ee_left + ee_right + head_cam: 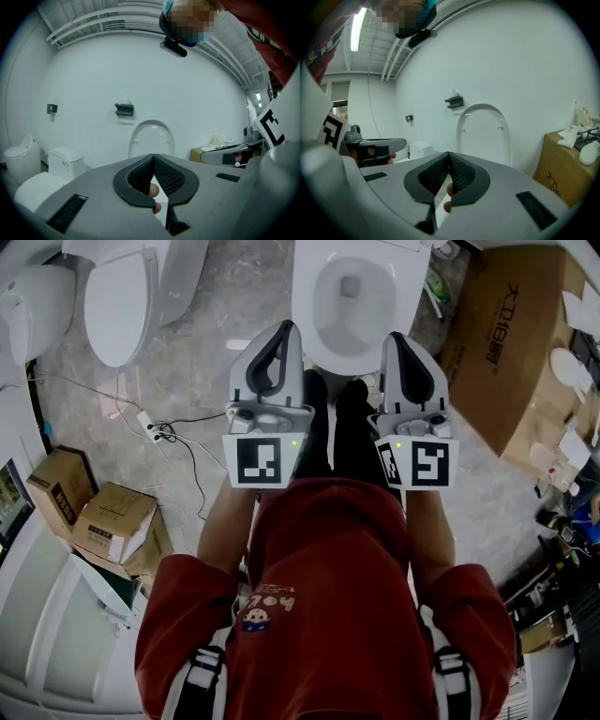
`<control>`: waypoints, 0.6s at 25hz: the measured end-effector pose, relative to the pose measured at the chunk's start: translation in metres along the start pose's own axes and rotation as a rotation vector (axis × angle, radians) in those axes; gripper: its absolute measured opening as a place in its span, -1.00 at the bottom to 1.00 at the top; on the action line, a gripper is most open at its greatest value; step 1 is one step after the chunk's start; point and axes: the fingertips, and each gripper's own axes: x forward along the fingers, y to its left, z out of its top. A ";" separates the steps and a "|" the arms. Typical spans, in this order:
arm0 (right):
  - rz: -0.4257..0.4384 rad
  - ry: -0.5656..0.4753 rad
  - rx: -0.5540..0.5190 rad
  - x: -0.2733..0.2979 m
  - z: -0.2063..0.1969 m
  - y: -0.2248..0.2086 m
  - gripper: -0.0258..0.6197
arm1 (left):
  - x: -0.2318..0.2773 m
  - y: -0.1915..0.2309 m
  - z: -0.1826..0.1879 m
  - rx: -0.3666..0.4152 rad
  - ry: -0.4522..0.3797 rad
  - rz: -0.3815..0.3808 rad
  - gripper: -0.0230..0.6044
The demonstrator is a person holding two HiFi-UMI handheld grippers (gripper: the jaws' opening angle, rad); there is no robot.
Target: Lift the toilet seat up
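Standing square before toilet [309, 268], person holds both claws side by side, pointing roughly level at the wall, tips just short of bowl front. Judged reason: to get tips under seat edge. Lid [483, 133] stands upright against wall, long axis vertical. Seat [323, 334] appears down on bowl rim, ring flat, long axis running away from person toward wall; hinge not visible. Left claw [284, 329]: pads pressed together, nothing between. Right claw [394, 338]: same, closed, empty. Closed tips suit hook-and-lift from below, not a pinch. Lift not yet begun.
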 end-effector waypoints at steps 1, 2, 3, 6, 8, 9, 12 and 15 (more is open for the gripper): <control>0.000 0.007 0.000 0.001 -0.004 0.000 -0.88 | 0.000 -0.001 -0.004 0.003 0.008 -0.003 -0.90; 0.000 0.014 0.000 0.002 -0.008 -0.001 -0.88 | 0.000 -0.001 -0.007 0.006 0.016 -0.005 -0.90; 0.000 0.022 0.000 0.004 -0.012 -0.001 -0.88 | 0.000 -0.002 -0.011 0.006 0.024 -0.007 -0.90; 0.003 0.044 0.000 0.008 -0.025 0.000 -0.88 | -0.001 0.000 -0.020 -0.004 0.042 -0.003 -0.90; 0.006 0.057 0.000 0.010 -0.033 0.000 -0.88 | -0.002 0.001 -0.027 -0.005 0.054 -0.001 -0.90; 0.008 0.063 0.000 0.011 -0.036 0.001 -0.88 | -0.003 0.002 -0.030 -0.002 0.058 -0.001 -0.90; 0.014 0.080 -0.001 0.014 -0.047 0.001 -0.88 | -0.004 0.003 -0.038 0.004 0.068 0.000 -0.90; 0.022 0.098 -0.008 0.017 -0.059 0.003 -0.88 | -0.005 0.005 -0.048 -0.008 0.089 0.007 -0.90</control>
